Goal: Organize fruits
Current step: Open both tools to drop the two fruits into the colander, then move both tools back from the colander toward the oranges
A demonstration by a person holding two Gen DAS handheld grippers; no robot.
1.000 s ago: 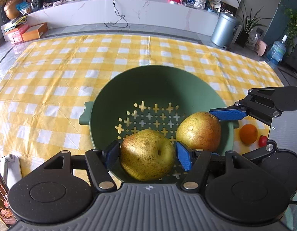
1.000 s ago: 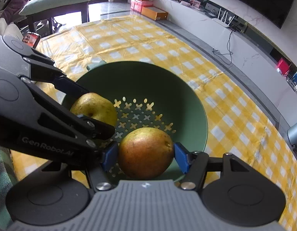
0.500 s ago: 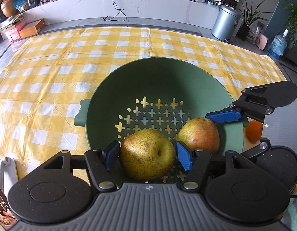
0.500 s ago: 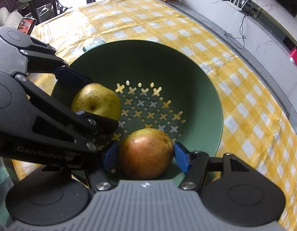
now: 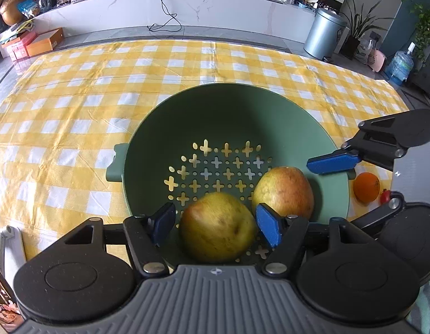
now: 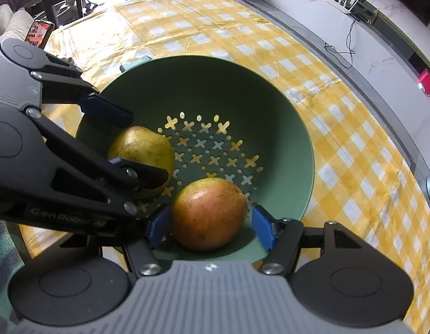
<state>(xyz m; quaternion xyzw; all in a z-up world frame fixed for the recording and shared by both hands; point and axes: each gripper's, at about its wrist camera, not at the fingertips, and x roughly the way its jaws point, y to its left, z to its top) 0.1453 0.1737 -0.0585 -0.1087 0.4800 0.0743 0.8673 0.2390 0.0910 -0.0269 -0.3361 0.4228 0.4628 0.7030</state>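
Left wrist view: my left gripper [image 5: 216,224] was opening, pads clear of the yellow pear [image 5: 218,226], which sat between them on the colander [image 5: 270,111] floor by its near wall. The red pear [image 5: 284,190] lay just beside it, toward the right wall. An orange [image 5: 366,187] and a small red fruit [image 5: 385,195] were left on the cloth [image 5: 75,111], off the colander's right rim.

Right wrist view: my right gripper [image 6: 210,226] was opening too, with a gap at the right pad and the red pear [image 6: 208,214] down on the near wall. Both pears released and placed, I judged; two fruits remaining.
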